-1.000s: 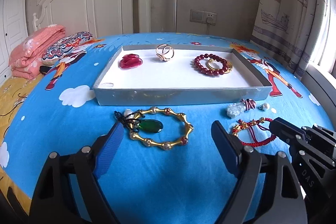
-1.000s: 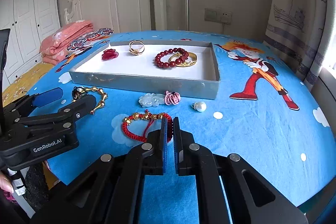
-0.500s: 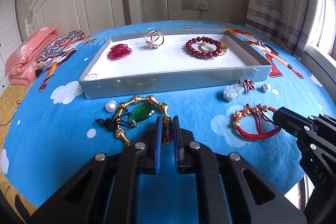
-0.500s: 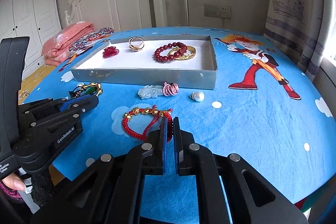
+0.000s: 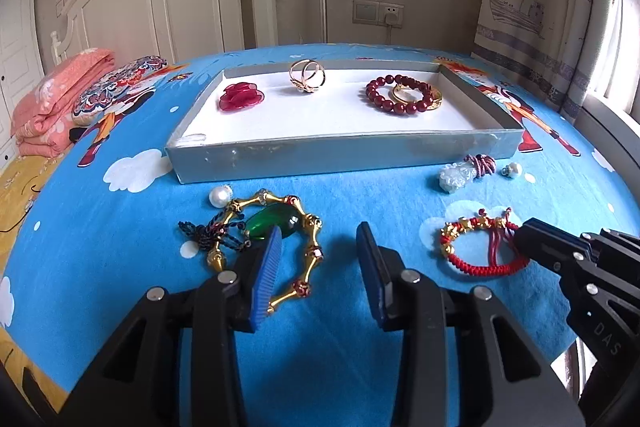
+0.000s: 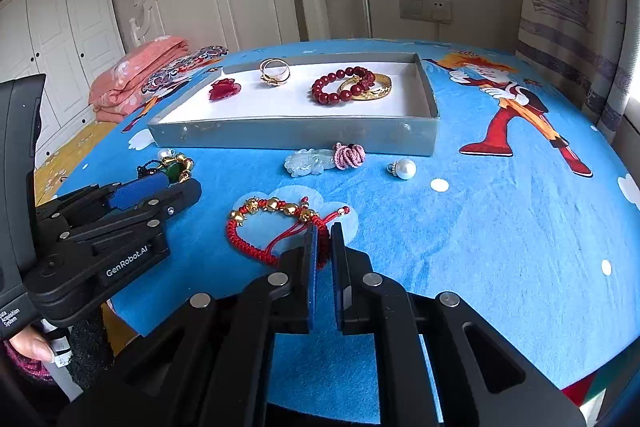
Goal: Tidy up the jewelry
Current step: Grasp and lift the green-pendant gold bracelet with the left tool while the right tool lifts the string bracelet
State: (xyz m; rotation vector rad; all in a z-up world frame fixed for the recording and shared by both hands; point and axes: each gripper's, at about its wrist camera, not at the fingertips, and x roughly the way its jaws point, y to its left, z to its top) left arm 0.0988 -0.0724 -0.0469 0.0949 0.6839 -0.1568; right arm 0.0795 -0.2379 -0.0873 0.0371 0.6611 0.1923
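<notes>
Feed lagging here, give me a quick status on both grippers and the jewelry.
Left gripper open over gold link bracelet, nothing held. Right gripper shut at red cord bracelet, grip unclear. Tray ahead, path clear.

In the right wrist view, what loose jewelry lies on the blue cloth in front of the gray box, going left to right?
Gold link bracelet with green stone → red cord bracelet with gold beads → pale jade pendant → pink knotted cord → pearl.
</notes>
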